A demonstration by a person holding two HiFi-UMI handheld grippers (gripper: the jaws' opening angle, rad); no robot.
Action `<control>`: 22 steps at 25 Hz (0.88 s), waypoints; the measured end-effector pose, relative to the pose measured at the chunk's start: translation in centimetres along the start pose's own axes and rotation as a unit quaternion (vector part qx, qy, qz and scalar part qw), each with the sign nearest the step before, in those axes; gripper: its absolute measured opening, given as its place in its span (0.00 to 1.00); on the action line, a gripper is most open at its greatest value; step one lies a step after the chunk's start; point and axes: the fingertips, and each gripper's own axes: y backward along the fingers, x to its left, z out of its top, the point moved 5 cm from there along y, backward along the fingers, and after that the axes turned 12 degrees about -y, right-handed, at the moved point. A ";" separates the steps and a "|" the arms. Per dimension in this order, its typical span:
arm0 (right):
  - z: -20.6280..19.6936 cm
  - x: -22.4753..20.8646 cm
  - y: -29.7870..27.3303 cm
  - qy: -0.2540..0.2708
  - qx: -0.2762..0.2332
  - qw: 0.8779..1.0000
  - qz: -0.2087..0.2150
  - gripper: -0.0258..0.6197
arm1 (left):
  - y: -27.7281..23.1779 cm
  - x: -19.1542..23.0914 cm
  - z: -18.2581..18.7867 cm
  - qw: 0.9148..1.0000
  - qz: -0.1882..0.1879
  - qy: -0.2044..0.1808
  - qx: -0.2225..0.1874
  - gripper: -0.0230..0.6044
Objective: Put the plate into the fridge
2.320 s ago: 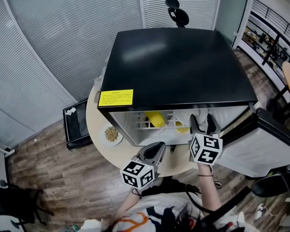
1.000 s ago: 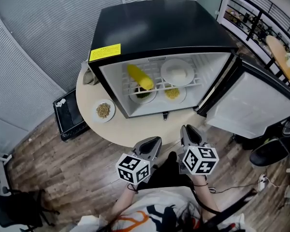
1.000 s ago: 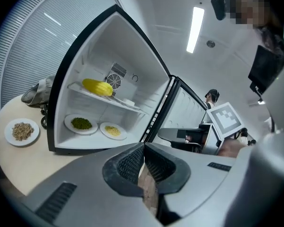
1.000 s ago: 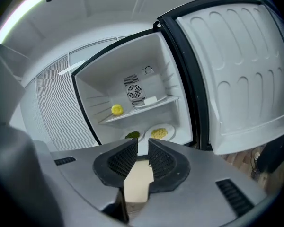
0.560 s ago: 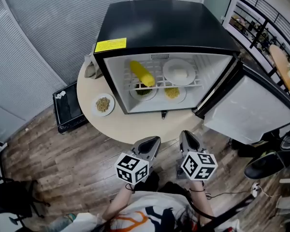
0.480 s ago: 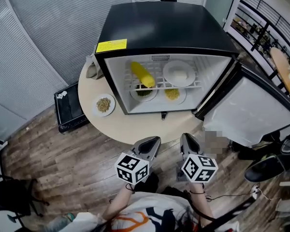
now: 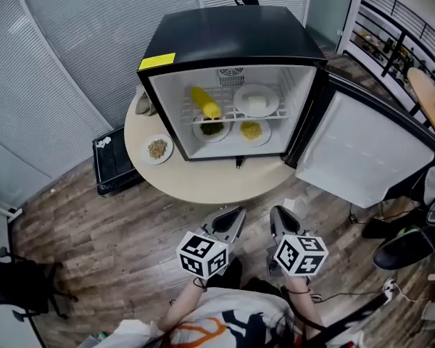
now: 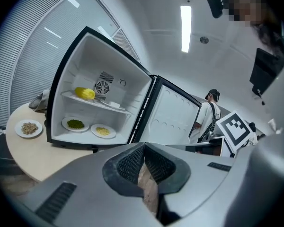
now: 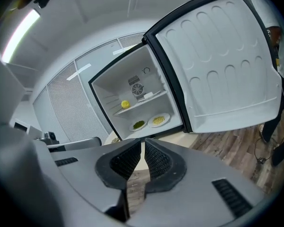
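Wood floor (image 7: 87,227), round table (image 7: 203,181), open fridge (image 7: 232,31); left gripper (image 7: 238,214), right gripper (image 7: 278,214) jaws together, empty

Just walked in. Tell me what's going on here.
A person holds the left gripper and right gripper, both shut and empty, back from the round table. The fridge on it has its door wide open. A corn cob and a white plate sit on its shelf, with a plate of greens and a plate of yellow food below. One plate of brownish food sits on the table left of the fridge.
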 end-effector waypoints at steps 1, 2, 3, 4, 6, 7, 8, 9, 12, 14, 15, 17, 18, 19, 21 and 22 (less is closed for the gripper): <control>-0.3 0.0 0.6 0.001 0.002 1.000 0.005 0.10 | 0.4 -0.6 -0.2 1.000 0.004 0.001 -0.001 0.06; -0.6 0.0 1.1 0.003 0.005 1.000 0.011 0.10 | 0.8 -1.2 -0.4 1.000 0.009 0.002 -0.001 0.06; -0.9 0.1 1.8 0.005 0.007 1.000 0.016 0.10 | 1.3 -1.8 -0.6 1.000 0.012 0.003 -0.001 0.06; -1.3 0.1 2.5 0.006 0.009 1.000 0.020 0.10 | 1.7 -2.5 -0.8 1.000 0.016 0.003 -0.001 0.06; -2.0 0.0 3.9 0.009 0.012 0.999 0.028 0.09 | 2.5 -3.9 -1.3 1.000 0.021 0.003 -0.002 0.06; -2.4 0.0 4.6 0.011 0.014 0.999 0.031 0.09 | 2.9 -4.6 -1.5 1.000 0.023 0.003 -0.002 0.06; -2.8 0.0 5.2 0.013 0.017 0.999 0.034 0.09 | 3.2 -5.3 -1.8 1.000 0.024 0.003 -0.001 0.06; -3.2 0.0 5.8 0.017 0.019 0.999 0.037 0.09 | 3.6 -6.1 -2.1 1.000 0.025 0.003 -0.001 0.06; -4.6 0.2 7.6 0.023 0.028 0.998 0.047 0.09 | 4.7 -8.2 -3.0 1.000 0.027 0.004 0.001 0.06; -5.5 0.3 8.7 0.024 0.034 0.998 0.055 0.09 | 5.5 -9.5 -3.5 1.000 0.028 0.002 0.004 0.06; -5.9 0.4 9.2 0.025 0.037 0.997 0.059 0.09 | 5.9 -10.1 -3.7 1.000 0.029 0.000 0.004 0.06; -6.6 0.5 9.9 0.026 0.042 0.997 0.067 0.09 | 6.6 -10.9 -3.9 0.999 0.032 -0.004 0.003 0.06; -6.8 0.5 10.2 0.026 0.044 0.996 0.070 0.09 | 6.9 -11.2 -4.0 0.999 0.034 -0.006 0.002 0.06; -7.0 0.6 10.4 0.027 0.045 0.996 0.074 0.09 | 7.2 -11.5 -4.1 0.999 0.036 -0.007 0.002 0.06; -7.3 0.8 10.8 0.029 0.045 0.995 0.080 0.09 | 7.8 -11.9 -4.2 0.999 0.040 -0.011 0.000 0.06; -7.3 0.9 11.0 0.030 0.044 0.995 0.082 0.09 | 8.0 -12.1 -4.1 0.999 0.041 -0.012 -0.001 0.06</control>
